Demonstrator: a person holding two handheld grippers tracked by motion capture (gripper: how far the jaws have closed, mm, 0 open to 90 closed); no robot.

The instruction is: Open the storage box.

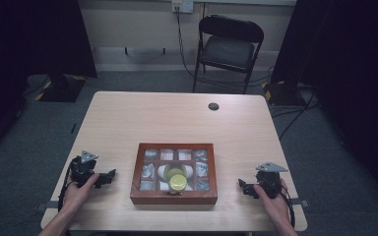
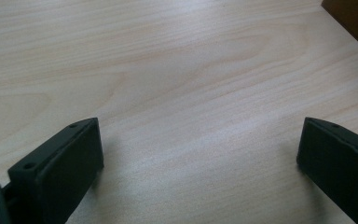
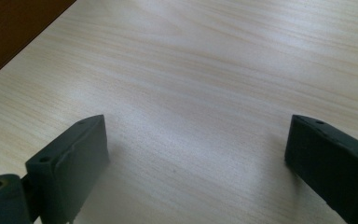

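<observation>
A wooden box [image 1: 173, 196] with a glazed, gridded lid sits at the near middle of the desk [image 1: 177, 118], with a yellow-capped item [image 1: 177, 181] in its middle. The box looks stiff and fairly heavy, its panes fragile; best gripped by the side walls or the front latch, not the glass. The left hand-held gripper [image 1: 109, 175] rests on the desk left of the box, jaws spread wide, pointing right at it. The right hand-held gripper [image 1: 242, 186] rests to the right, jaws equally wide, pointing left. Both are well apart from the box, holding nothing.
</observation>
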